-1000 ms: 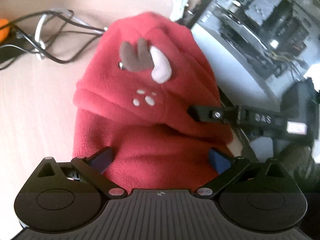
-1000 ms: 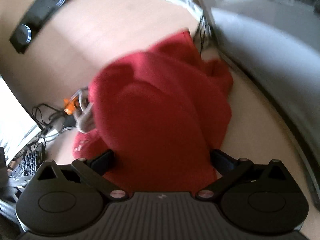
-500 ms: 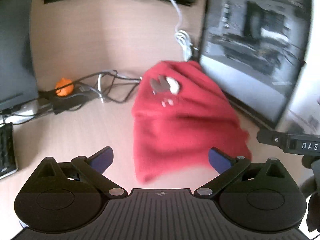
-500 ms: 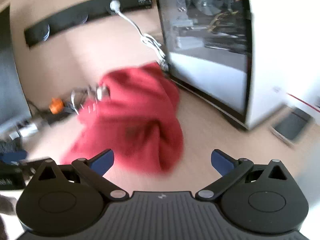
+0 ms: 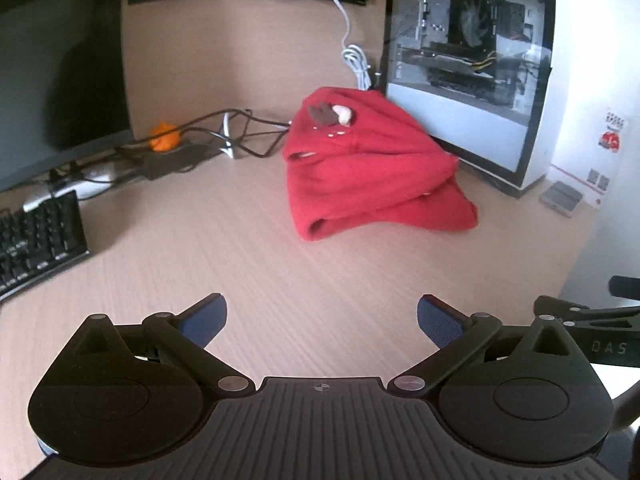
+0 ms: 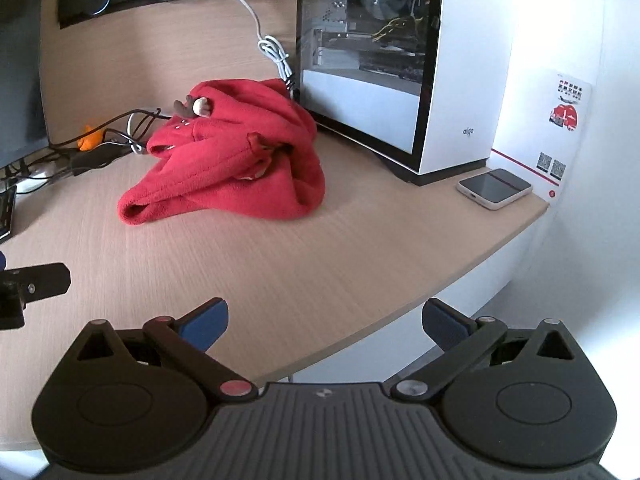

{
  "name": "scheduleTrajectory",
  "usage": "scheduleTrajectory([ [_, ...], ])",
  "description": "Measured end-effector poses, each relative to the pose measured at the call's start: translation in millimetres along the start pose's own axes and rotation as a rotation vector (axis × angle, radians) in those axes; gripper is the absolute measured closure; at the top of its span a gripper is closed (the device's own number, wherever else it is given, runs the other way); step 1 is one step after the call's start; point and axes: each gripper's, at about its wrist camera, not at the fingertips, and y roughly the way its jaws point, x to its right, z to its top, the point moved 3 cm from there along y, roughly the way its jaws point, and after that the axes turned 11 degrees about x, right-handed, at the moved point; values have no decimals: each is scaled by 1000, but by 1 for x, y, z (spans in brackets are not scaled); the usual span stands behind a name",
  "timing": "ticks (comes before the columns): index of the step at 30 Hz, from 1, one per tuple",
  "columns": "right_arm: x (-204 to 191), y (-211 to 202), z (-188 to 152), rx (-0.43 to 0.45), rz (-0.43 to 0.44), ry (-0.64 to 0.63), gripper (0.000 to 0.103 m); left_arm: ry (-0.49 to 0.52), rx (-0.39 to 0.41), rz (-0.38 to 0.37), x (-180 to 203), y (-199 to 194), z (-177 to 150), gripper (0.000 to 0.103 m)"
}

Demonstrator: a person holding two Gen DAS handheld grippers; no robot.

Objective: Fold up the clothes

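A red fleece garment (image 5: 368, 168) lies folded in a bundle on the wooden desk, far from both grippers, next to a computer case. A brown and white antler patch (image 5: 330, 114) sits on its top. It also shows in the right wrist view (image 6: 232, 152). My left gripper (image 5: 322, 316) is open and empty, held above bare desk well in front of the garment. My right gripper (image 6: 324, 320) is open and empty, near the desk's front edge. Part of the right gripper (image 5: 600, 332) shows at the right of the left wrist view.
A glass-sided computer case (image 6: 380, 60) stands behind the garment. A keyboard (image 5: 36, 236) and monitor (image 5: 60, 64) are at the left. Cables and an orange object (image 5: 164, 140) lie at the back. A small white device (image 6: 494, 188) sits near the desk's right edge (image 6: 460, 276).
Both grippers have let go of the red garment and pulled back away from it. The garment now lies folded on the desk, far ahead of them.
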Motion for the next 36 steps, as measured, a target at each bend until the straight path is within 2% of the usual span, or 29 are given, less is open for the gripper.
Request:
scheduleTrajectory([
  [6,-6,-5,5,24,19,-16,0,-16,-6,-3,-4,-1,1,0],
  [36,-17,4,6,0,59,-32,0,-20,-31,-9,-5,0,-1,0],
])
